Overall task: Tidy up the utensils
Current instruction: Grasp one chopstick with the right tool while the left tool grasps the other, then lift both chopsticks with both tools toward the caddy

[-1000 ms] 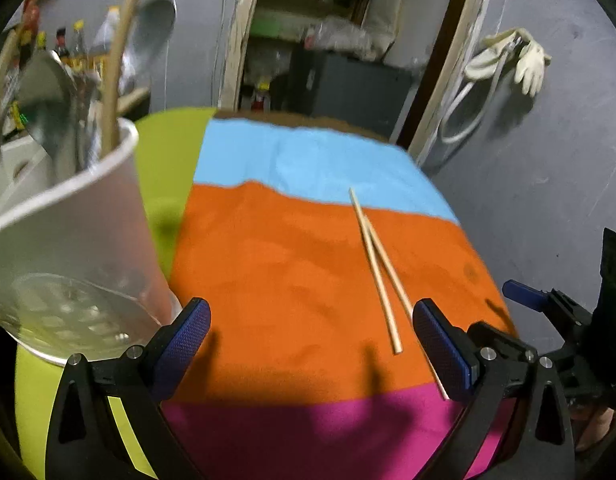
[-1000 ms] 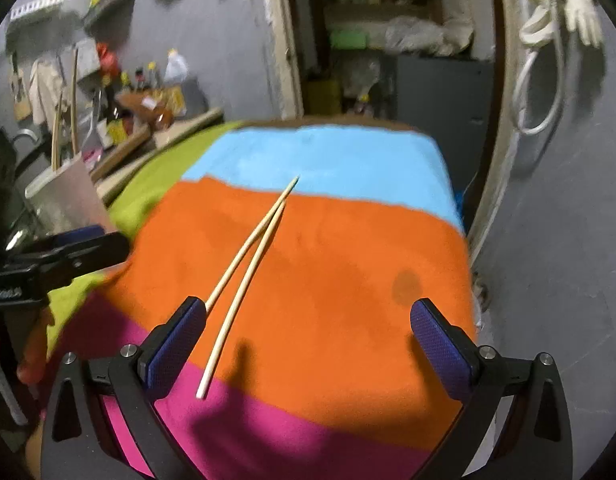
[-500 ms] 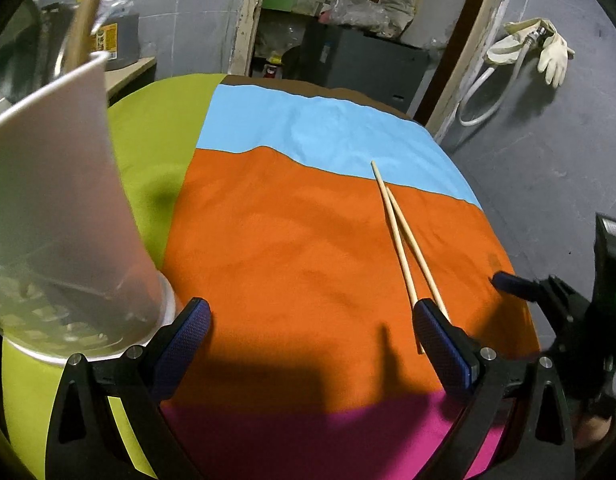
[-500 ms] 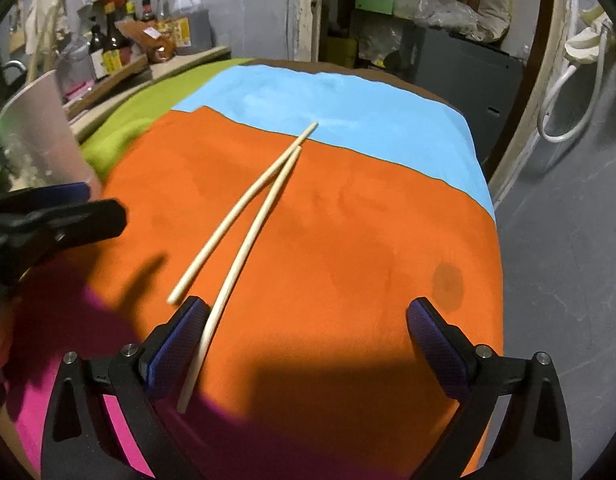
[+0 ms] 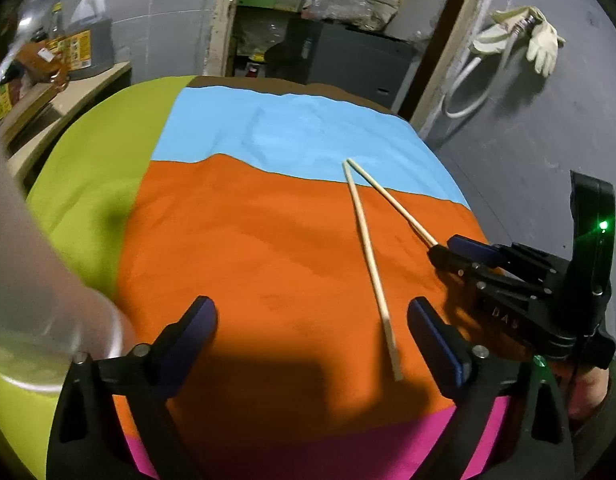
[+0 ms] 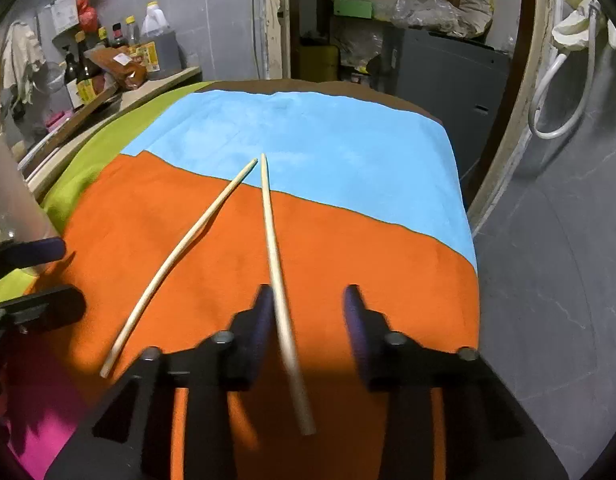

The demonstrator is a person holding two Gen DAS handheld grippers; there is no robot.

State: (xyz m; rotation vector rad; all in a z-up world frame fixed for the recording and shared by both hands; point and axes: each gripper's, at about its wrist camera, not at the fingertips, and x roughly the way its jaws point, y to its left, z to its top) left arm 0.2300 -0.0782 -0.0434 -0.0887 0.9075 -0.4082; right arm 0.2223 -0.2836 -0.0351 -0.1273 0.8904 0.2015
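Two pale wooden chopsticks lie on the orange band of the striped cloth, tips meeting near the blue band. The right gripper [image 6: 308, 304] straddles the near end of one chopstick [image 6: 274, 240], its jaws partly closed with a gap still on the right side. The other chopstick [image 6: 180, 252] lies to its left. In the left wrist view the left gripper [image 5: 312, 320] is open and empty above the cloth, with that chopstick [image 5: 368, 256] just inside its right finger. The right gripper [image 5: 468, 250] shows there at the other chopstick [image 5: 392, 200].
A white utensil holder [image 5: 24, 264] stands blurred at the left on the green band; it also shows in the right wrist view [image 6: 8, 200]. A shelf with bottles [image 6: 108, 64] is at back left. The cloth's right edge [image 6: 468, 240] drops to a grey floor.
The right gripper has moved left and forward over one chopstick and its jaws have narrowed around it. The left gripper has drifted right, away from the holder.
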